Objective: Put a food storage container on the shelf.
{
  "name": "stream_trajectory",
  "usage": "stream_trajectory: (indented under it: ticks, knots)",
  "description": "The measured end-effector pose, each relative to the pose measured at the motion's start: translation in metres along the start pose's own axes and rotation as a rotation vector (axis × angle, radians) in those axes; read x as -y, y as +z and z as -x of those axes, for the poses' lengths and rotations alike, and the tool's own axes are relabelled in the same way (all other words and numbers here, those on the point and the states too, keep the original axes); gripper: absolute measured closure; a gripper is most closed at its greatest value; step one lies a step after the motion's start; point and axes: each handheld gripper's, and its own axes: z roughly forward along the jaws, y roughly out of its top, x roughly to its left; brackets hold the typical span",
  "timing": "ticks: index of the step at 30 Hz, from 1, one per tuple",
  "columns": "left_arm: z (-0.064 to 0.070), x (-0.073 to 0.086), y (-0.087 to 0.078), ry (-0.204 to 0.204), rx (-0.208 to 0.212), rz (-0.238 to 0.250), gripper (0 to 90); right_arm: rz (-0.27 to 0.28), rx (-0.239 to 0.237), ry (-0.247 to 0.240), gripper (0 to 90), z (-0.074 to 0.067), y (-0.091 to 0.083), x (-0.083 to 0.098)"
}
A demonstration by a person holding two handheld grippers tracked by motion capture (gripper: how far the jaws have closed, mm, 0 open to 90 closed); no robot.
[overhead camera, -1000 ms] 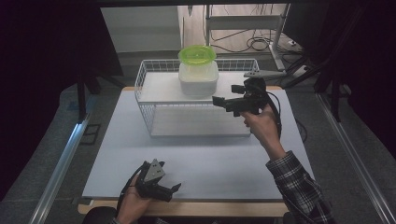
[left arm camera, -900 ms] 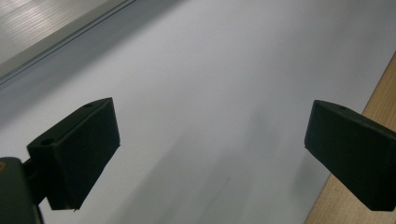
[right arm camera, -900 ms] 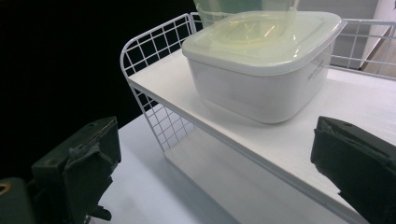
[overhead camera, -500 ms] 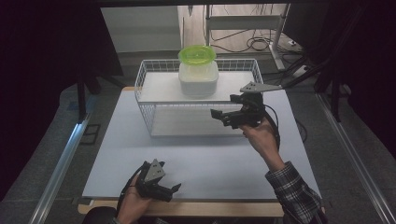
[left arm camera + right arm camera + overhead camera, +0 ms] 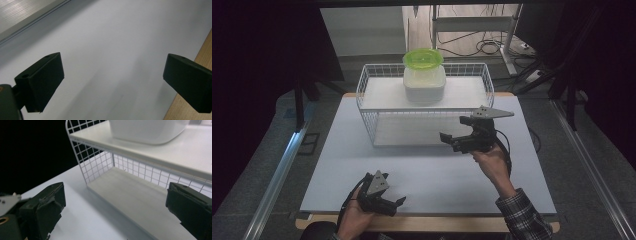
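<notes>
We begin with the white table [image 5: 342, 165], then the wire rack [image 5: 424, 107] standing at its far side, a two-level frame of thin white mesh with a flat shelf board on top and another at the bottom. On the upper shelf, toward the middle, sits the white tub [image 5: 424, 82], with the green bowl [image 5: 423, 58] resting on top of it like a lid; we cannot tell what, if anything, either holds. The lower shelf lies bare. We judge the tub to be stiff, smooth plastic, probably light (unless filled), and rather slippery on its rounded walls, so the safer hold is across its upper rim or two opposite sides just under the bowl, lifted level so the bowl does not slide off. The right gripper [image 5: 458, 141] hovers in front of the rack's right part, near the lower shelf, its jaws spread wide with nothing between them; in the right gripper view the tub's base [image 5: 147, 131] shows above. The left gripper [image 5: 391, 206] rests low by the table's near edge, well apart from the rack, jaws likewise wide and empty.
</notes>
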Motion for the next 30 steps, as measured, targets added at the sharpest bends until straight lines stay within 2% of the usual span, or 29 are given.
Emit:
stream_trajectory:
  ticks: [4, 6, 19, 26, 30]
  knots:
    - [0.0, 0.0, 0.0, 0.003, 0.002, -0.002, 3.0, 0.003, -0.003, -0.016, 2.8, 0.001, -0.001, 0.013]
    - [0.0, 0.0, 0.0, 0.005, 0.003, -0.002, 3.0, -0.021, 0.004, -0.019, 2.2, 0.001, 0.0, 0.018]
    - [0.0, 0.0, -0.001, 0.003, 0.007, 0.005, 3.0, -0.065, 0.015, -0.031, 1.0, -0.005, -0.011, 0.048]
    - [0.0, 0.0, -0.001, -0.001, 0.006, 0.005, 3.0, -0.09, 0.034, -0.029, 1.0, -0.006, -0.017, 0.066]
    - [0.0, 0.0, 0.0, 0.002, 0.007, -0.001, 2.9, -0.11, 0.047, -0.045, 1.0, -0.006, -0.019, 0.077]
